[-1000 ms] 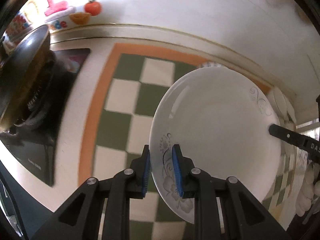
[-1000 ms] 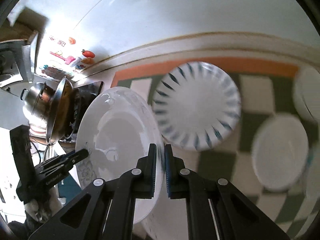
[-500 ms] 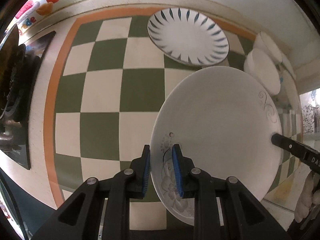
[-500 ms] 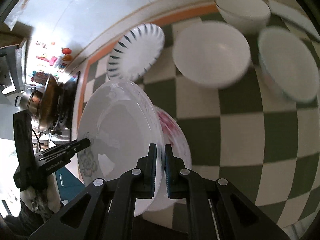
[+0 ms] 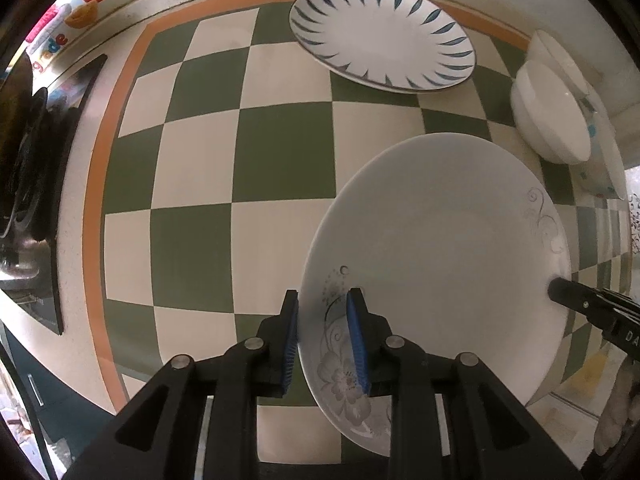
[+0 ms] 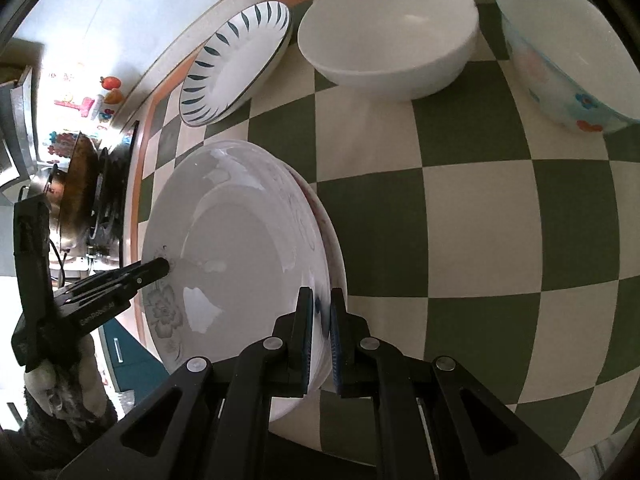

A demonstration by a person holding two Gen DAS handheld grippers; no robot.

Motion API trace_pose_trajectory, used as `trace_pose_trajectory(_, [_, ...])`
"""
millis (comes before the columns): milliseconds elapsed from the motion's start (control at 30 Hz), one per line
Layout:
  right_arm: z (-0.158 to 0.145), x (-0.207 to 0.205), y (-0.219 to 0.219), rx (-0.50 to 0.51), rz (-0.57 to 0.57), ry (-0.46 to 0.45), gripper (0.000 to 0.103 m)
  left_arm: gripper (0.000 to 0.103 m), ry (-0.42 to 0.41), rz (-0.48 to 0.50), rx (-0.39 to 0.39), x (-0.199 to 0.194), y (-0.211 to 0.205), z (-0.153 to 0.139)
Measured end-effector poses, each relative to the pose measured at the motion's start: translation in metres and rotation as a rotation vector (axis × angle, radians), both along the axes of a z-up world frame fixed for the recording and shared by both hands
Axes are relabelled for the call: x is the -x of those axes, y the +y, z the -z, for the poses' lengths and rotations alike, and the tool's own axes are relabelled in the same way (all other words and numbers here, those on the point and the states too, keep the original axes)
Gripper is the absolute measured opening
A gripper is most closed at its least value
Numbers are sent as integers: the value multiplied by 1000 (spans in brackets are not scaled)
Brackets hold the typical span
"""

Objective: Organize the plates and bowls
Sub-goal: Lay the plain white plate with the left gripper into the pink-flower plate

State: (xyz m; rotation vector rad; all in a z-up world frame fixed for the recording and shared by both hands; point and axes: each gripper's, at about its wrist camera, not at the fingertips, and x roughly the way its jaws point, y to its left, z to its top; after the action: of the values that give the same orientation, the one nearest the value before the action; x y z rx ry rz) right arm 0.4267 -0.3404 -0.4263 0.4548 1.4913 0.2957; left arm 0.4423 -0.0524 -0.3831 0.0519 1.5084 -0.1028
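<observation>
Over the red-flowered plate point(image 6: 325, 224), both tools clench the white plate point(image 5: 440, 264): right tool point(image 6: 321, 334) tight, left tool point(image 5: 323, 344) just loosening, for stacking.

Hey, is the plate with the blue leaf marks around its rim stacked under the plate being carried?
No, the blue-leaf plate lies alone near the far orange border of the checkered mat, apart from the carried floral plate.
</observation>
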Motion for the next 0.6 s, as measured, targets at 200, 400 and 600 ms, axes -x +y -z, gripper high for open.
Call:
trace_pose_trajectory(200, [4, -4, 11, 21, -37, 23, 10, 22, -4, -2, -39, 2, -2, 4])
trace_pose_trajectory(400, [3, -11, 17, 45, -49, 61, 11, 22, -8, 1, -64, 5, -9, 7])
trace_pose_trajectory(600, [-5, -16, 23, 101, -87, 82, 12, 22, -3, -12, -80, 6, -17, 11])
